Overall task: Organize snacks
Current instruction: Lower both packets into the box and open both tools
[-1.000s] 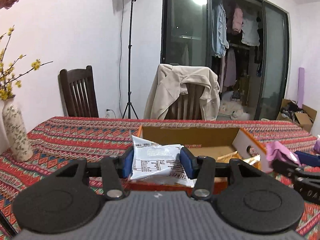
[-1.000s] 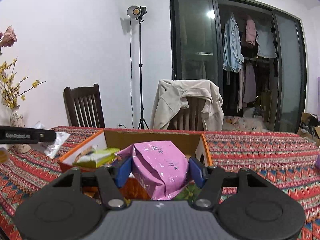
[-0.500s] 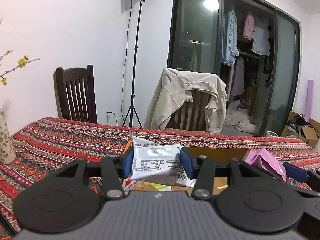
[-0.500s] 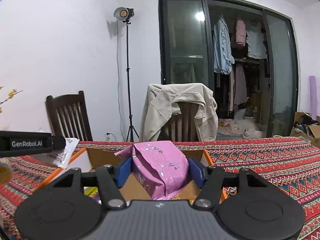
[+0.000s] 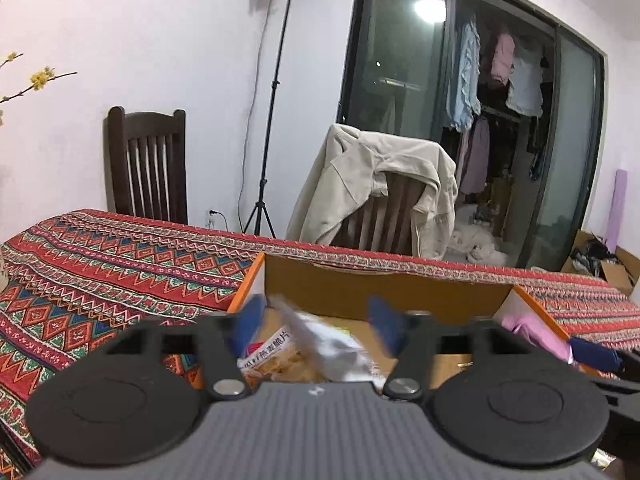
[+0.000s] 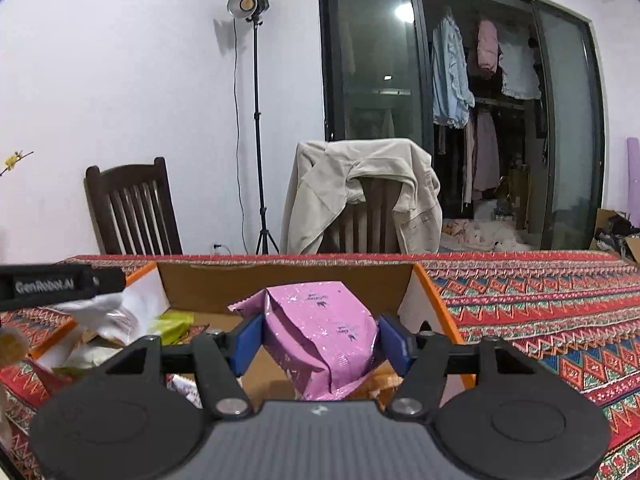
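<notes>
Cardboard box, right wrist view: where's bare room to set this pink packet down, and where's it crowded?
Free: the bare cardboard floor mid-box, between the packet heap and the pink packet; also open tablecloth beyond the box's right wall. Crowded: the box's left end, where that heap of white and green packets lies.

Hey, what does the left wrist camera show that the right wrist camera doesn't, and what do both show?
Only the left wrist view: the left tool, just opened, with the silvery snack bag loose between its blue pads above a chip packet.

Only the right wrist view: the right tool, opening slightly, its pads beside the pink snack bag.

Both: the cardboard box, patterned tablecloth, jacket-draped chair, light stand.
</notes>
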`<action>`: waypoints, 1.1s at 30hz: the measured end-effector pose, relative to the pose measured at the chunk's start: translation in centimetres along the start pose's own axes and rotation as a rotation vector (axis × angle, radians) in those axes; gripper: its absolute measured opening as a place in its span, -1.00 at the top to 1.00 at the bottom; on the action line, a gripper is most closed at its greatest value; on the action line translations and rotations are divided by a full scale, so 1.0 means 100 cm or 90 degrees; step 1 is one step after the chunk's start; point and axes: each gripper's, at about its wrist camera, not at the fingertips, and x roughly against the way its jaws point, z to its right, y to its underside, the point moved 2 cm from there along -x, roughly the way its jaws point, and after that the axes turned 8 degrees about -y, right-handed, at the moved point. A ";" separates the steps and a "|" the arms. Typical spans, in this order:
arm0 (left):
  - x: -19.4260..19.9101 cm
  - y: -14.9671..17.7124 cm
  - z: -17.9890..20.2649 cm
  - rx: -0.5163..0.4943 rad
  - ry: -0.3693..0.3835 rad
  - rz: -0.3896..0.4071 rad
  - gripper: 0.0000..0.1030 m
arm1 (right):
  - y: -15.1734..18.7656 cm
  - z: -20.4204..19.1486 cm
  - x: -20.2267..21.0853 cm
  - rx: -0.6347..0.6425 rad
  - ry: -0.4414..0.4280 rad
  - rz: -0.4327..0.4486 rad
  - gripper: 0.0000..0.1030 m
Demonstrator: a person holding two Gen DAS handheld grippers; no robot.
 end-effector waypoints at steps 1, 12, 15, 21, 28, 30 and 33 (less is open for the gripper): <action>0.003 0.000 -0.001 0.009 -0.012 0.012 -1.00 | 0.001 0.001 0.001 -0.005 -0.002 0.000 -0.46; 0.009 0.002 0.000 0.009 -0.032 0.025 -1.00 | 0.004 -0.001 0.012 -0.013 0.002 0.008 -1.00; 0.007 0.001 0.002 0.008 -0.031 0.025 -1.00 | 0.004 0.000 0.013 -0.016 0.006 0.008 -1.00; 0.013 -0.002 0.001 0.013 -0.026 0.030 -1.00 | 0.001 0.000 0.016 -0.017 0.010 0.010 -1.00; 0.026 -0.014 0.000 0.016 -0.024 0.034 -1.00 | -0.009 -0.002 0.025 -0.013 0.010 0.014 -1.00; 0.032 -0.018 -0.001 0.017 -0.020 0.036 -1.00 | -0.012 -0.003 0.029 -0.008 0.011 0.014 -1.00; 0.042 -0.021 -0.004 0.015 -0.019 0.036 -1.00 | -0.016 -0.003 0.039 -0.003 0.010 0.014 -1.00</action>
